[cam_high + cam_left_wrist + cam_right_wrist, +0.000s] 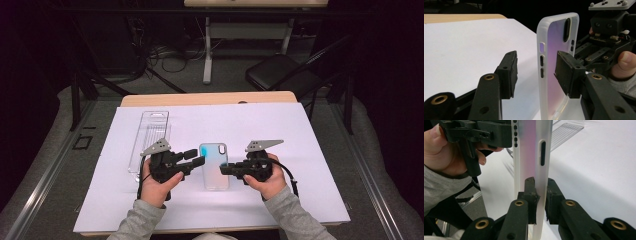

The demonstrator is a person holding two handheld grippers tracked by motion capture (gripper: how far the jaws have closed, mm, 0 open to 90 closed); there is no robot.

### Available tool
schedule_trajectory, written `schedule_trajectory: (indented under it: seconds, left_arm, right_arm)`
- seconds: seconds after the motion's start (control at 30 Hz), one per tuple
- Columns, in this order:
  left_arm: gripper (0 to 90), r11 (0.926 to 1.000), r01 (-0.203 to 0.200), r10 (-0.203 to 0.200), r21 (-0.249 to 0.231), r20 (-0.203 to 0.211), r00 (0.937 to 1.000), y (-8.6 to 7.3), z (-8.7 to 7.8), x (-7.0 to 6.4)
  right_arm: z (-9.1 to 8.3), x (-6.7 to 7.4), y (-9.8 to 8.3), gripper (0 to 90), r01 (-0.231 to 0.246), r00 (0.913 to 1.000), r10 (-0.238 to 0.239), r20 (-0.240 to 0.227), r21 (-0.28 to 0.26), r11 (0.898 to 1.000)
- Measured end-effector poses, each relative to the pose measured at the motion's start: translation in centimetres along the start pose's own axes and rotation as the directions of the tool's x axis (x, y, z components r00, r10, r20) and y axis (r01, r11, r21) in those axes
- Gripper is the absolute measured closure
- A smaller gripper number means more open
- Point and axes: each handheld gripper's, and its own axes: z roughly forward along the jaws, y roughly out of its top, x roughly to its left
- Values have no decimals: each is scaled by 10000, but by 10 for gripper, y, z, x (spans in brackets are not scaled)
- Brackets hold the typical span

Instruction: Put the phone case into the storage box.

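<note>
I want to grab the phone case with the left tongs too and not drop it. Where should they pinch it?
Pinch the long side rim of the phone case nearest the left tongs, coming in from that side. The case is thin and flat, so its raised edge fits between the open pads. The right tongs already clamp the opposite rim, so a grip across from them should probably balance it. Stay clear of the button slots.
</note>
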Motion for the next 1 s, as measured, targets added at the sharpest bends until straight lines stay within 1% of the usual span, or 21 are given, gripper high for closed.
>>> schedule_trajectory:
  seconds: [0.03,0.07,0.13,0.17,0.23,0.3,0.37,0.5,0.6,0.7,0.77,0.83,0.9,1.0]
  left_arm:
    - [524,10000,0,0,0,0,10000,0,0,0]
    - [524,10000,-24,24,-38,-41,10000,1,-1,0]
    - [525,10000,-36,36,-43,-61,10000,1,-2,0]
    - [525,10000,-65,64,-57,-115,9999,1,-2,0]
    - [525,9999,-96,95,-73,-179,9998,2,-3,0]
    - [525,9999,-121,119,-78,-229,9997,2,-3,0]
    - [525,9999,-134,131,-99,-258,9996,2,-4,0]
    - [531,9998,-172,168,-113,-320,9993,2,-4,0]
    - [536,9997,-206,200,-120,-466,9987,1,-4,0]
    - [547,9998,-196,191,-104,-456,9988,1,-4,0]
    - [553,9996,-260,256,-74,-424,9988,1,-3,-1]
    - [563,9996,-275,271,-91,-430,9987,1,-3,-2]
    - [575,9995,-303,298,-120,-347,9990,1,-3,-2]
    - [609,9993,-324,317,-199,-347,9989,1,-4,-3]
  right_arm:
    - [0,0,0,818,0,10000,0,0,0,10000]
    - [1,1,-1,818,31,9999,-31,113,-42,10000]
    - [1,1,-1,818,58,9999,-57,121,-82,9999]
    - [2,1,-2,818,163,9996,-160,221,-138,9998]
    - [3,3,-3,818,283,9990,-279,362,-88,9996]
    - [4,3,-3,818,299,9990,-294,347,-136,9995]
    - [5,5,-4,818,402,9982,-392,461,-194,9990]
    - [5,6,-4,818,440,9978,-428,504,-231,9988]
    - [5,6,-5,818,495,9969,-479,630,-241,9985]
    - [6,8,-5,818,582,9958,-567,719,-203,9981]
    - [8,9,-6,818,666,9950,-650,763,-182,9976]
    - [8,9,-6,818,652,9953,-641,721,-125,9978]
    - [9,10,-6,818,642,9954,-633,715,-107,9979]
    - [10,10,-7,818,582,9961,-567,683,-194,9981]
